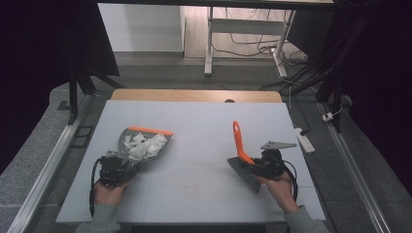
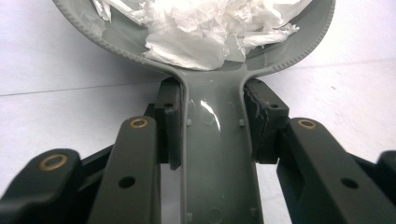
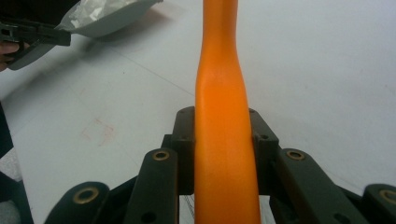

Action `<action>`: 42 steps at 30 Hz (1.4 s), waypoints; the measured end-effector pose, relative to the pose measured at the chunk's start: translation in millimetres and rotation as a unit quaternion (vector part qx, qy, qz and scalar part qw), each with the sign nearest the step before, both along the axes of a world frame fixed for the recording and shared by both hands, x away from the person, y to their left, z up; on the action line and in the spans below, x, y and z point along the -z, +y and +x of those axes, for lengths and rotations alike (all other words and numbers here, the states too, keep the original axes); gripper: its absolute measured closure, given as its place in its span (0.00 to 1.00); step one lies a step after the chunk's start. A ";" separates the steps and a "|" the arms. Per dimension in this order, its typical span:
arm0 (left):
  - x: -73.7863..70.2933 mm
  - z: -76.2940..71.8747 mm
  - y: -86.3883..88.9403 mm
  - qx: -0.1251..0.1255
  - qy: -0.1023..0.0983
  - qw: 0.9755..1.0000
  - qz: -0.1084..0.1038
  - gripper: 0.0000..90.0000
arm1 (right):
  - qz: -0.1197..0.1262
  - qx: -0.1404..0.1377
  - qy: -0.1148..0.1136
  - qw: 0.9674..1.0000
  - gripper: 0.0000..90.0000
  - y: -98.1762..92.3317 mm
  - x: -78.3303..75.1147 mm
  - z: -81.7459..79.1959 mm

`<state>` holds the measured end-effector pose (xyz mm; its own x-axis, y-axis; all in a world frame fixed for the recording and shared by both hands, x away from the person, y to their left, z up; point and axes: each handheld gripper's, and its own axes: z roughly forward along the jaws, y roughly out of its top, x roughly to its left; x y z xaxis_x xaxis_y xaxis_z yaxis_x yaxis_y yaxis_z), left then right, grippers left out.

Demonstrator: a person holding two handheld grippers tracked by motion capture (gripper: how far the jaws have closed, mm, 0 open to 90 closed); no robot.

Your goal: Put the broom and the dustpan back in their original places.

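Note:
A grey dustpan [image 1: 125, 141] with an orange lip lies at the table's left, tilted, with torn white paper [image 1: 145, 145] piled in it. My left gripper [image 1: 115, 169] is shut on its handle [image 2: 215, 140]; both pads [image 2: 170, 126] press the handle's sides, and the paper [image 2: 205, 28] fills the pan just ahead. At the right, my right gripper [image 1: 258, 166] is shut on a brush with an orange handle [image 1: 239, 141] pointing up and away, its grey bristle head [image 1: 244, 174] low by the table. The handle [image 3: 223, 116] runs straight between the jaws of the right gripper [image 3: 223, 140]. The dustpan [image 3: 116, 16] shows at upper left there.
The white table [image 1: 204, 121] has a wooden strip along its far edge. A power strip [image 1: 305, 141] lies on the floor off the right side, with cables and desk legs beyond. Faint red marks [image 3: 100, 130] stain the tabletop between the hands.

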<state>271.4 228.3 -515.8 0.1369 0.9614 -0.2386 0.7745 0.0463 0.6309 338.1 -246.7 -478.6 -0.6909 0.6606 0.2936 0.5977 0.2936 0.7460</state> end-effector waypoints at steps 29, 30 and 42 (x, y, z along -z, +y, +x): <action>9.5 4.2 -4.5 -0.008 0.015 0.999 0.035 0.33 | -0.079 0.041 0.026 0.996 0.67 -12.9 20.3 25.4; 9.2 3.2 -4.6 -0.005 0.014 0.999 0.041 0.31 | -0.083 0.045 0.024 0.995 0.65 -13.4 20.8 26.1; -4.0 -8.4 -1.2 0.027 -0.021 0.998 0.059 0.23 | -0.120 0.078 0.009 0.990 0.56 -19.8 24.1 30.5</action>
